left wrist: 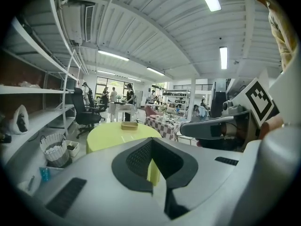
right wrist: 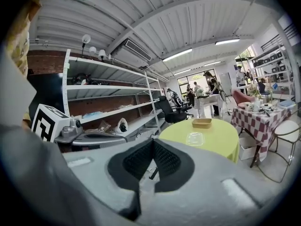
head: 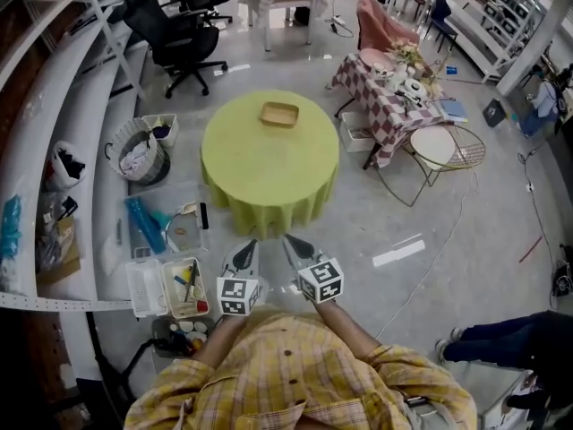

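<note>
I hold both grippers close in front of my chest, side by side over the floor. The left gripper (head: 248, 245) is shut with nothing in it, its jaws meeting at the tip (left wrist: 151, 141). To its right, the right gripper (head: 291, 240) is shut and empty as well (right wrist: 153, 141). Both point toward a round table with a yellow-green cloth (head: 269, 164), a short way ahead and out of reach. A shallow wooden tray (head: 279, 114) sits at the table's far side (left wrist: 129, 125). In the right gripper view a clear plastic lid (right wrist: 194, 138) lies on the cloth nearer me than the tray (right wrist: 202, 122).
White shelving (head: 54, 195) runs along the left. On the floor in front of it stand a laundry basket (head: 139, 157) and plastic boxes of tools (head: 170, 285). A checkered table (head: 385, 101) and a wire chair (head: 443, 147) stand right of the round table, a black office chair (head: 179, 34) behind it. A person's leg (head: 501, 339) shows low on the right.
</note>
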Demonstrator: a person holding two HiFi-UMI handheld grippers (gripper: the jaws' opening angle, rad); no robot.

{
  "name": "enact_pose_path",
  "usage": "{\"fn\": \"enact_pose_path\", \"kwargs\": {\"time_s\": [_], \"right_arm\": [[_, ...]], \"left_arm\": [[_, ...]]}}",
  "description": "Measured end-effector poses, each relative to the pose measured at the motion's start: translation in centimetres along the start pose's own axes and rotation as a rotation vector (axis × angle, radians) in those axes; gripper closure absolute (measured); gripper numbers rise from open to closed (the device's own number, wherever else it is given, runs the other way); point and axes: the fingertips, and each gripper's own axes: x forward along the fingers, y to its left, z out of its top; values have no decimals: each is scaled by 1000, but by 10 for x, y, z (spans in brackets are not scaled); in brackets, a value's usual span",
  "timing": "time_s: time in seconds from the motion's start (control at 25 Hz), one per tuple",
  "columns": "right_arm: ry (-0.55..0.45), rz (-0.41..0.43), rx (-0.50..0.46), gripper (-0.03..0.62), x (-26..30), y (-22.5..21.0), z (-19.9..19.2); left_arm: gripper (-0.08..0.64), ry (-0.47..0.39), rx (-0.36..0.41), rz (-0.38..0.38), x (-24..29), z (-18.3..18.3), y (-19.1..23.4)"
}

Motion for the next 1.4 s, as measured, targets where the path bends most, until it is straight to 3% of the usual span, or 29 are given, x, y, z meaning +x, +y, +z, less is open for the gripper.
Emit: {"fn": "enact_pose_path", "kwargs": {"time_s": [0.6, 1.0, 1.4], "right_arm": [[-31, -74, 6, 594, 120, -32, 77], [-12, -105, 57, 594, 165, -36, 81], [29, -165, 28, 594, 199, -52, 84]], "left_arm": [[555, -17, 0, -64, 79, 56, 107], [555, 4, 9, -123, 103, 68, 151], [554, 22, 21, -182, 124, 70, 170]]}}
